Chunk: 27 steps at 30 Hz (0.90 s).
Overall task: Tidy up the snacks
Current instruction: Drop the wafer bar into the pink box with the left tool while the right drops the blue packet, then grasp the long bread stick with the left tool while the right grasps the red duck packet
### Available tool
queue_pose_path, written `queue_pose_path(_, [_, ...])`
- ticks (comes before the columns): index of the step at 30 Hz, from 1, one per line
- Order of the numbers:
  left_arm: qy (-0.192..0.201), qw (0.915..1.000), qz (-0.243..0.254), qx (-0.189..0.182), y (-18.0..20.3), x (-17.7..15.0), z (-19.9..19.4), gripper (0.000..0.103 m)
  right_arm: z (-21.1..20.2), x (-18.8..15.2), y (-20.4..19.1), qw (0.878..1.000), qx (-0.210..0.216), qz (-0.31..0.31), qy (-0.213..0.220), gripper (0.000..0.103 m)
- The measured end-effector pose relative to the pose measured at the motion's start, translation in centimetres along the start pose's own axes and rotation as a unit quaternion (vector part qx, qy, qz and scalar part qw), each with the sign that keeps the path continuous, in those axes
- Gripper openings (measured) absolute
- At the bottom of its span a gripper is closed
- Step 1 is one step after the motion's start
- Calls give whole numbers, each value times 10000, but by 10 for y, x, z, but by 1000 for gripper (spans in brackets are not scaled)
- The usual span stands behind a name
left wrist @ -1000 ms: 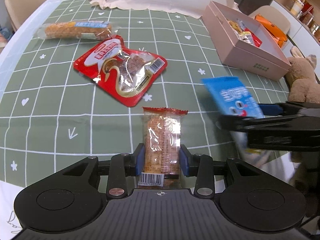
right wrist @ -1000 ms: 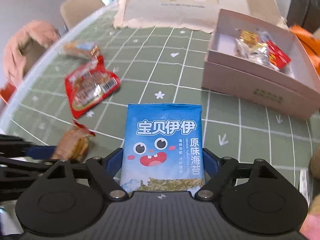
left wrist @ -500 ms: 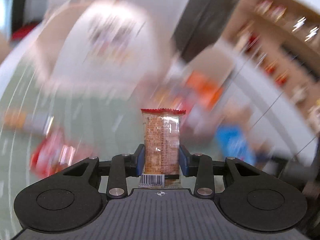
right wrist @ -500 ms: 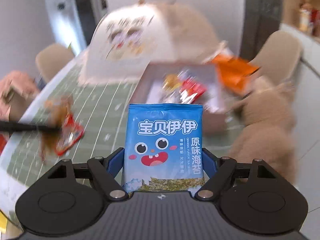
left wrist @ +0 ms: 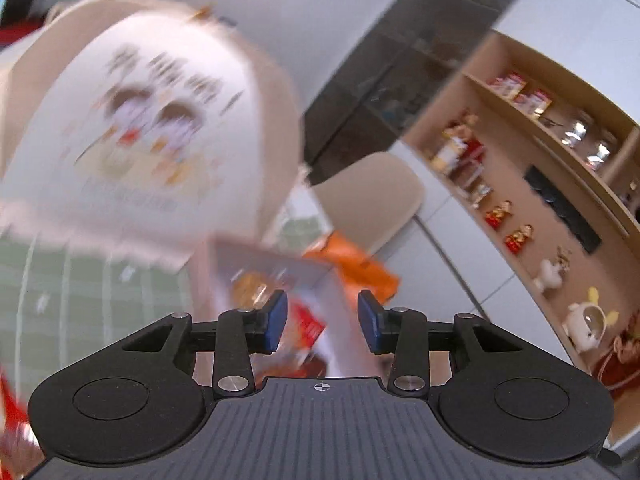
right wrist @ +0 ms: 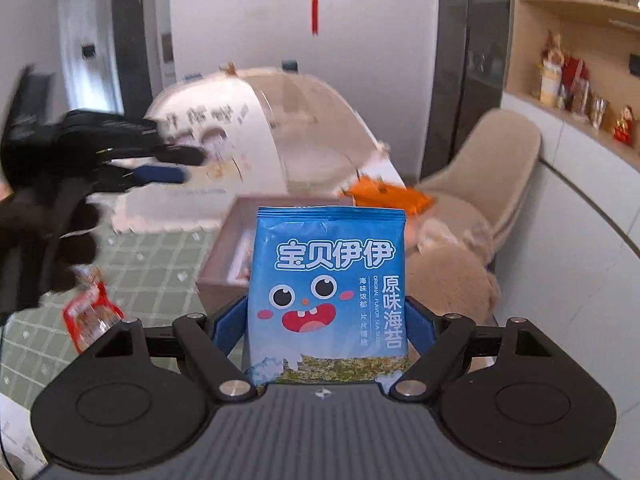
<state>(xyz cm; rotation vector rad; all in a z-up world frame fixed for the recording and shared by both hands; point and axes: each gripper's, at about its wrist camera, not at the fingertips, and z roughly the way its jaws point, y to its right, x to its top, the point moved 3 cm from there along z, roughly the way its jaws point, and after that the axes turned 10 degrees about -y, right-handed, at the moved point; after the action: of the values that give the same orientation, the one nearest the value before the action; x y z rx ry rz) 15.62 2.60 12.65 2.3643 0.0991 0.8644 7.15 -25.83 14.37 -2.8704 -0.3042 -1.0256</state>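
Note:
My left gripper (left wrist: 322,312) hangs above the pink box (left wrist: 272,250). Its jaws are opening and nothing is between the blue pads (left wrist: 276,320). Blurred snacks lie in the box below, among them a red packet (left wrist: 308,324). In the right wrist view my left gripper (right wrist: 188,166) shows at the left, above the table. My right gripper (right wrist: 328,320) is shut on a blue seaweed packet (right wrist: 328,280) with a cartoon face. It holds the packet upright in front of the pink box (right wrist: 224,248), which the packet partly hides.
A red snack packet (right wrist: 90,316) lies on the green checked tablecloth (right wrist: 160,256). A white food cover (right wrist: 256,128) stands behind the box. An orange packet (right wrist: 388,196), a plush bear (right wrist: 448,276) and a beige chair (right wrist: 500,160) are to the right. Shelves line the right wall.
The snack bar that my left gripper held is gone from its jaws, which now stand apart. Both grippers have risen and swung toward the box. The right still holds the blue packet.

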Motion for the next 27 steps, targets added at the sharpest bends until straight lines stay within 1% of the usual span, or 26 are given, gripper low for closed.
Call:
queue_pose_path(1, [-72,9999,-53,121,-11,-9,-6,43,2,3,2,10000,-13,2,-14,81])
queue_pose_path(3, [-238,9988,-191,376,-32,-26,-15,43,-1,16,2,9999,-23,-56,138,81])
queue_pose_path(5, [-341,9972,-439,497,-53,-39,-26,43,-7,47,2,9990,20,-99,426,81])
queue_pose_path(8, [-285,9941,-885,558,-76,-54,-40,43,-6,107,-6,9971,274,-138,695,82])
queue_pose_path(9, [-271,9926,-1026,597,-83,-60,-44,43,1,127,-9,9970,356,-115,683,86])
queue_pose_path(11, [-264,9901,-1204,668,-97,-72,-52,43,22,161,-15,9969,580,-18,527,88])
queue_pose_path(13, [-281,9868,-1375,805,-112,-81,-61,43,54,181,-19,9972,740,59,1,88])
queue_pose_path(14, [-254,9848,-1463,901,-121,-86,-69,43,65,185,-20,9972,710,137,-179,88])
queue_pose_path(15, [-183,9817,-1594,1023,-132,-90,-78,43,74,185,-22,9972,693,157,-253,88])
queue_pose_path(17, [33,9712,-1973,1337,-158,-100,-98,43,82,181,-30,9978,628,18,-219,88])
queue_pose_path(19, [238,9537,-2463,1708,-187,-110,-118,43,89,173,-38,9986,473,-84,-213,88])
queue_pose_path(20, [300,9446,-2699,1842,-199,-113,-126,43,95,169,-43,9985,457,-146,-277,88])
queue_pose_path(21, [347,9360,-2919,1939,-211,-116,-133,43,101,163,-47,9981,463,-181,-356,88])
queue_pose_path(22, [395,9292,-3087,1992,-220,-115,-140,43,108,157,-53,9975,485,-203,-470,88])
queue_pose_path(24, [525,9222,-3264,2008,-234,-106,-148,43,120,147,-68,9956,638,-274,-634,88])
queue_pose_path(27, [651,9182,-3399,1926,-251,-78,-147,43,129,123,-99,9901,978,-531,-854,88])
